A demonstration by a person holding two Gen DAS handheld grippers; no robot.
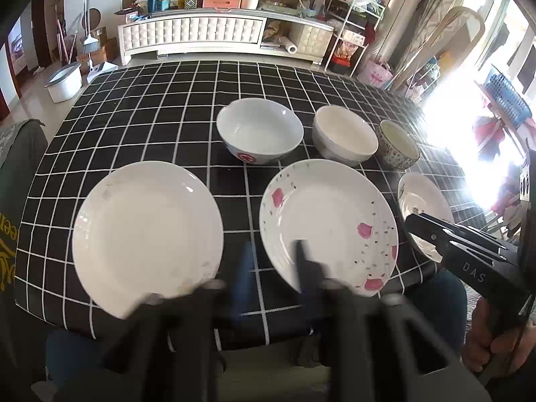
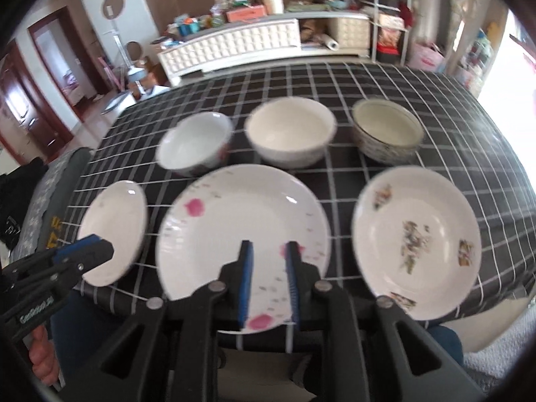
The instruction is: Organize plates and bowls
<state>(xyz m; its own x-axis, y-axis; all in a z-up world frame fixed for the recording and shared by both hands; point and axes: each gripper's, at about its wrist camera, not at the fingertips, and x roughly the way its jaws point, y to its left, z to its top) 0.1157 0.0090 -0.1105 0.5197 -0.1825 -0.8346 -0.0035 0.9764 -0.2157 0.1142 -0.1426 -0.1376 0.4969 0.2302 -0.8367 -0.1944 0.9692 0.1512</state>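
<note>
so from where I'm driving this, nothing's stacked yet. Left to right on the checked tablecloth (image 1: 150, 127): plain white plate (image 1: 147, 234), pink-flower plate (image 1: 330, 224), brown-patterned plate (image 2: 417, 241) in the near row, and behind them the red-marked bowl (image 1: 259, 130), cream bowl (image 1: 345, 135) and patterned bowl (image 1: 398, 145), all separate. Left gripper (image 1: 273, 261) has its jaws apart and empty, right gripper (image 2: 269, 278) same, hanging over the flower plate. Basically the whole sorting job's still ahead
</note>
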